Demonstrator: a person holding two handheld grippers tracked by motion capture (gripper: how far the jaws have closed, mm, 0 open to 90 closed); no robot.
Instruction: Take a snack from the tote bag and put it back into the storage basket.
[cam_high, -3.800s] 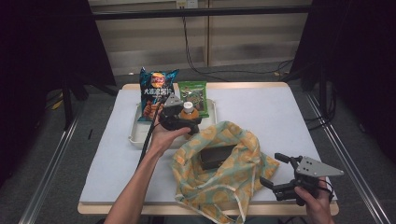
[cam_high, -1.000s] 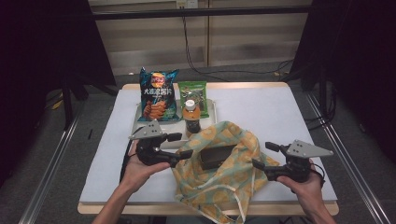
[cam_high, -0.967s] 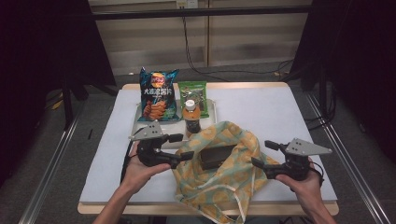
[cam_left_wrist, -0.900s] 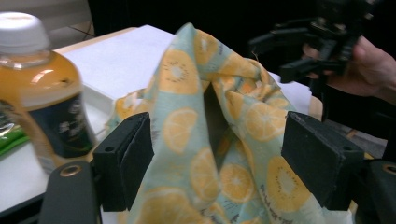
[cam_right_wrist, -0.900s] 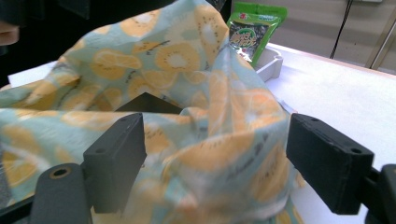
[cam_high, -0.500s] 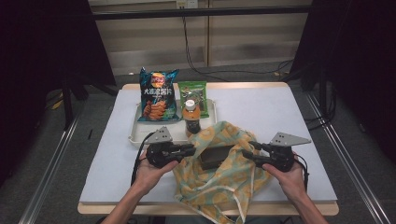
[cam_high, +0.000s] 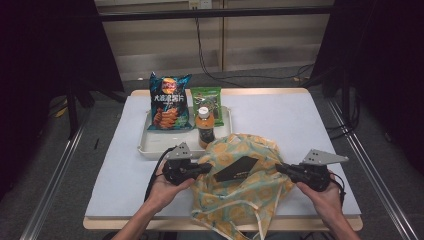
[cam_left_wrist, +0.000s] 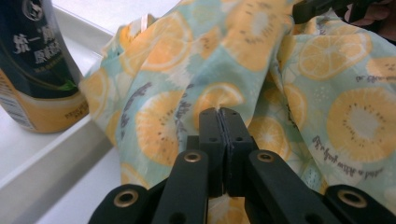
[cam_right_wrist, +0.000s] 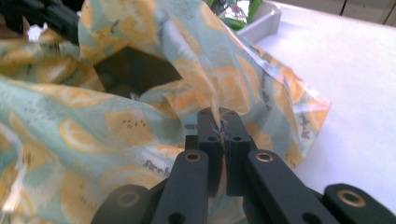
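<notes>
A cloth bag (cam_high: 240, 195) printed with orange and kiwi slices lies at the table's front centre, its mouth (cam_high: 235, 170) gaping dark. My left gripper (cam_high: 208, 168) is shut on the bag's left rim; in the left gripper view the jaws pinch the fabric (cam_left_wrist: 219, 111). My right gripper (cam_high: 278, 169) is shut on the right rim, and the cloth (cam_right_wrist: 218, 114) is caught between its jaws. The two hold the opening (cam_right_wrist: 135, 70) stretched between them.
Behind the bag a white tray (cam_high: 150, 146) carries a blue chip bag (cam_high: 170, 102), a green snack packet (cam_high: 206, 99) and an upright tea bottle (cam_high: 205, 127). The bottle (cam_left_wrist: 37, 70) stands close to the left gripper. Bare white table (cam_high: 290, 115) lies at the right.
The left hand left the bottle in the tray and came to the bag. Both grippers closed on the rim, and the right one has pulled outward, widening the mouth.
</notes>
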